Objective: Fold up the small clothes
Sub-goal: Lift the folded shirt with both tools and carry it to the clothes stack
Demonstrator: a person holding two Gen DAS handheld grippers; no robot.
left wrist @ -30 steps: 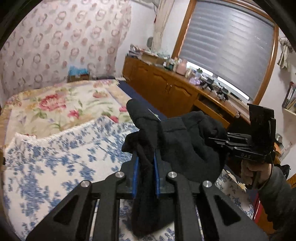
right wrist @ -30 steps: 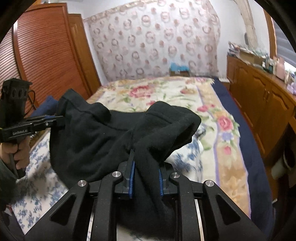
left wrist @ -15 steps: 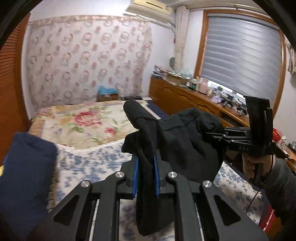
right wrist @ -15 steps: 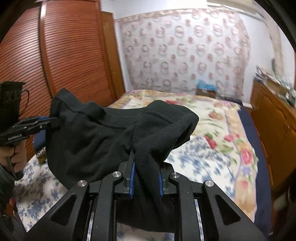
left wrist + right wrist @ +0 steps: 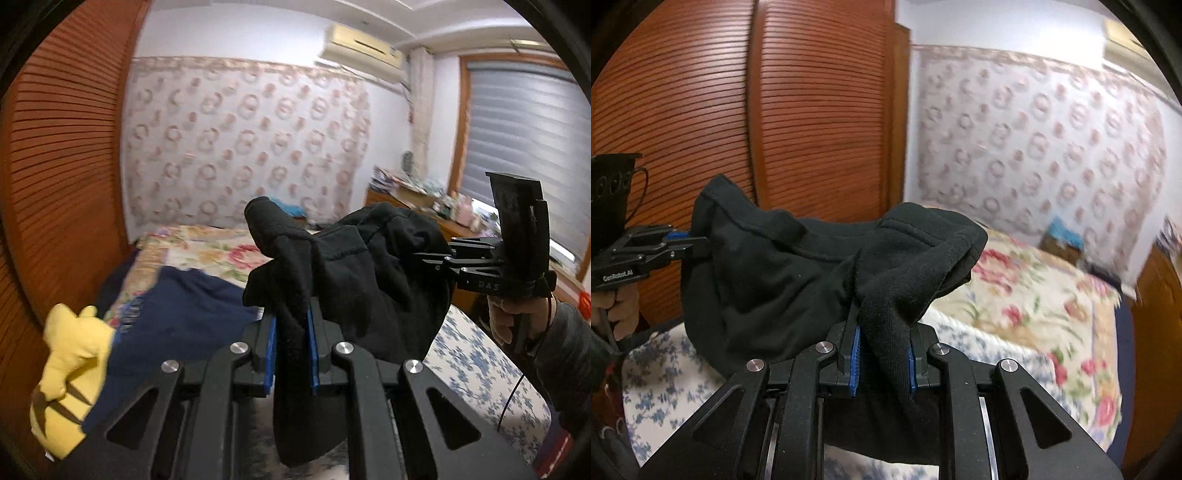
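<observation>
Above the floral bed [image 5: 1034,306], black garment [image 5: 354,280] gripped by both jaws, navy cloth [image 5: 177,317], yellow plush [image 5: 70,354] left

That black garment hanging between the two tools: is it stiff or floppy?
Probably floppy: the black garment sags between the left tool and right tool. It looks like soft fleece, likely light, and bunches where it is pinched.

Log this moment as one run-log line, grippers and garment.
left gripper: shut on black garment | right gripper: shut on black garment | garment: held up between both, above the bed, unfolded
</observation>
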